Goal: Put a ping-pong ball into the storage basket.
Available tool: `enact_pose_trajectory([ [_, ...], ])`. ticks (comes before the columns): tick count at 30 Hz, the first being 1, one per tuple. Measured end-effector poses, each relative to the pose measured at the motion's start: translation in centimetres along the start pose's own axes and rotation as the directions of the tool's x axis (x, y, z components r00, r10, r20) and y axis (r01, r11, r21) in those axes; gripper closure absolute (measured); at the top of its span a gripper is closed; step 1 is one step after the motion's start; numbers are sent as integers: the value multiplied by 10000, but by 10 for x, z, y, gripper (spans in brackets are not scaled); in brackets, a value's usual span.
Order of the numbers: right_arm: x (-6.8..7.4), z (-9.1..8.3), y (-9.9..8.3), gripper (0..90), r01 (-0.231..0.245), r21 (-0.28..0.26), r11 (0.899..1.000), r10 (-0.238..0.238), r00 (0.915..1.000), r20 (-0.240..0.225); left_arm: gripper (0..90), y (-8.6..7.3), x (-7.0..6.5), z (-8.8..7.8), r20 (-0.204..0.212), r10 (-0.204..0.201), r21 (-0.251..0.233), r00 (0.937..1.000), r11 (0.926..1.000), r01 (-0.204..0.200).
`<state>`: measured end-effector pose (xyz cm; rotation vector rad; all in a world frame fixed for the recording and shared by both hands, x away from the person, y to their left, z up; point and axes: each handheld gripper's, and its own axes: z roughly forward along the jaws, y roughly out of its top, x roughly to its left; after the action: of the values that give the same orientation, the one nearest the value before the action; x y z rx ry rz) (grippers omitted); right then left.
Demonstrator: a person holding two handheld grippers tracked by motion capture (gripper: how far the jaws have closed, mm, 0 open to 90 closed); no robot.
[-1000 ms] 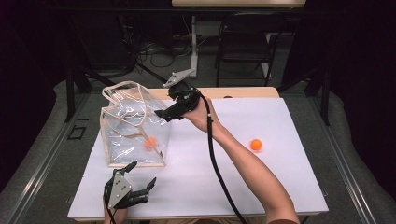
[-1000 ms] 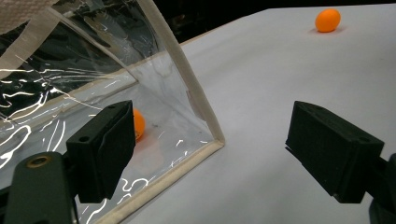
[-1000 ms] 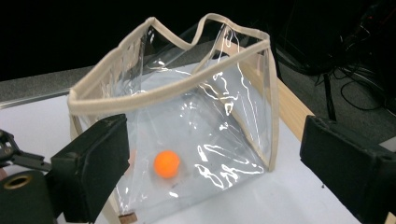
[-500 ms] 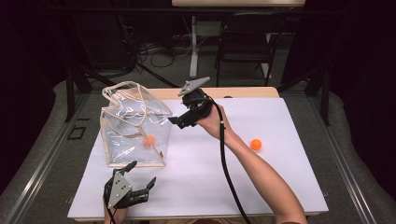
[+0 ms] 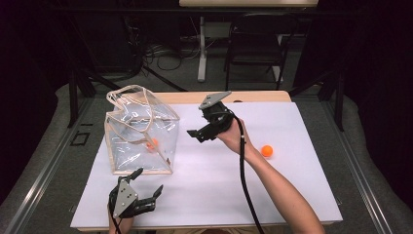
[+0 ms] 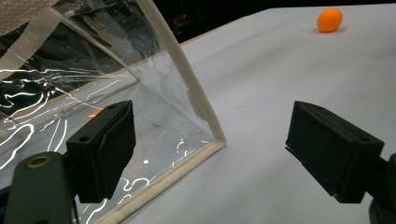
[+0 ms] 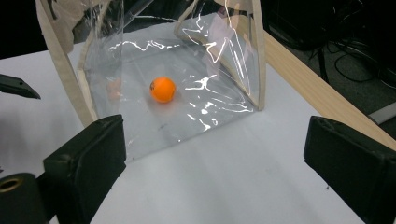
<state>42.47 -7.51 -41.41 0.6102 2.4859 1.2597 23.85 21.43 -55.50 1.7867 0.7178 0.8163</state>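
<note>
the worktop (image 5: pixel 302 195) is covered by a white sheet, with a strip of pale wood (image 5: pixel 253 96) showing along its far edge. it stands on grey carpeted floor (image 5: pixel 44 161), where metal rails (image 5: pixel 363 165) run along both sides. beyond it the room is dark: a black chair (image 5: pixel 255 53) and a white table leg (image 5: pixel 201 48) stand on the floor, with loose cables (image 5: pixel 156 51) lying near them. light falls mostly on the white sheet.

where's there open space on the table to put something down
Bare white sheet lies between the right gripper and the left gripper, and along the far edge behind the loose orange ball. The left part is crowded by the clear bag holding another ball.
</note>
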Motion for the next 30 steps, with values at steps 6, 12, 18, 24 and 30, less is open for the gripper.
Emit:
enact_pose_trajectory([
  [6, -1, -2, -17, 47, -123, 97, 9999, 122, 9999, 25, 156, 0, 0, 1, 4, 28, 16, 10000, 10000, -28],
  [12, -4, -5, -31, 38, -237, 176, 9996, 236, 9997, 107, 156, 0, 0, 0, -10, 51, -13, 10000, 10000, -51],
  [18, -3, -10, -43, 27, -353, 141, 9993, 351, 9993, 163, 156, 1, 0, 1, -3, 59, -8, 10000, 10000, -59],
  [24, 0, -13, -54, 19, -394, 190, 9990, 391, 9991, 160, 156, 0, 0, -1, -18, 51, -15, 10000, 10000, -51],
  [30, 2, -15, -68, 15, -491, 201, 9986, 488, 9987, 123, 156, 1, -1, 0, -46, 81, -1, 10000, 10000, -81],
])
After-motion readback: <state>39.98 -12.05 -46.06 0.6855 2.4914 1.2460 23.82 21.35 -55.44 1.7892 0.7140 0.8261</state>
